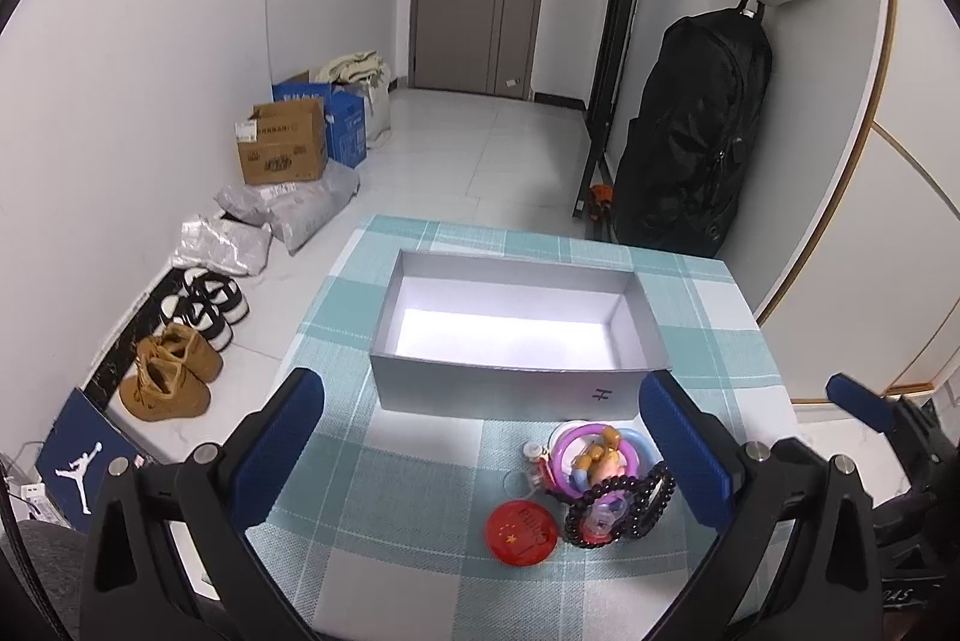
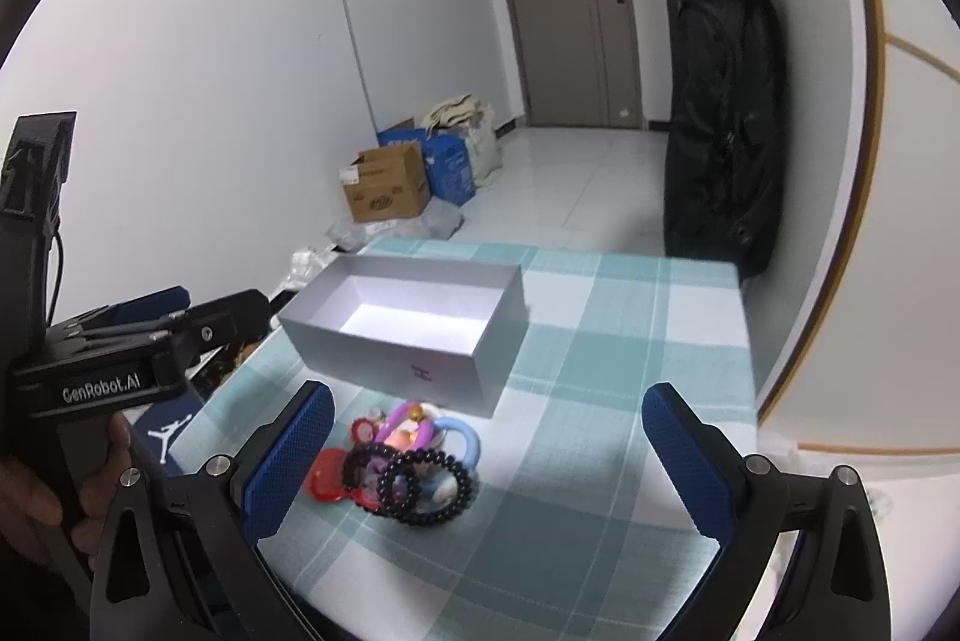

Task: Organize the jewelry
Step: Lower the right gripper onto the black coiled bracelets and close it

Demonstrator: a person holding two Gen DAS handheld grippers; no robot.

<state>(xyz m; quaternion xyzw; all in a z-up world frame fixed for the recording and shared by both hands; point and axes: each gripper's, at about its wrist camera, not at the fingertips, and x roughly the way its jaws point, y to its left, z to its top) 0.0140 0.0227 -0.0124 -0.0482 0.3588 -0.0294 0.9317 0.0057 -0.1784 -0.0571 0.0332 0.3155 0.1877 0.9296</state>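
From the left wrist camera, the left gripper (image 1: 483,452) hangs above the near part of a table covered with a teal-and-white checked cloth (image 1: 420,569), its two blue-padded fingers (image 1: 282,455) spread wide apart and holding nothing. Between them, toward the right finger, lies the small heap of jewelry (image 1: 591,479): a black beaded bracelet (image 1: 624,506) resting on top of purple and blue plastic rings (image 1: 576,452), with a flat round red disc (image 1: 521,530) touching the heap on its left side. Just beyond the heap stands an open white rectangular cardboard box (image 1: 516,377), empty inside, its long side facing the camera. At the right edge of this view part of the right gripper (image 1: 870,410) shows, only one blue pad visible. On the floor to the left sit a pair of tan boots (image 1: 168,371) and a pair of black-and-white sneakers (image 1: 210,299). From the right wrist camera, the right gripper (image 2: 486,452) is likewise released, its blue pads (image 2: 690,455) well apart above the cloth and empty. The jewelry heap (image 2: 408,461) lies between them, nearer the left pad, the black beaded bracelet (image 2: 429,488) in front and the red disc (image 2: 327,473) at its left. The white box (image 2: 414,329) stands just behind the heap, turned at an angle. At the left a hand (image 2: 66,497) holds the black handle of the left gripper (image 2: 150,308), seen from the side.
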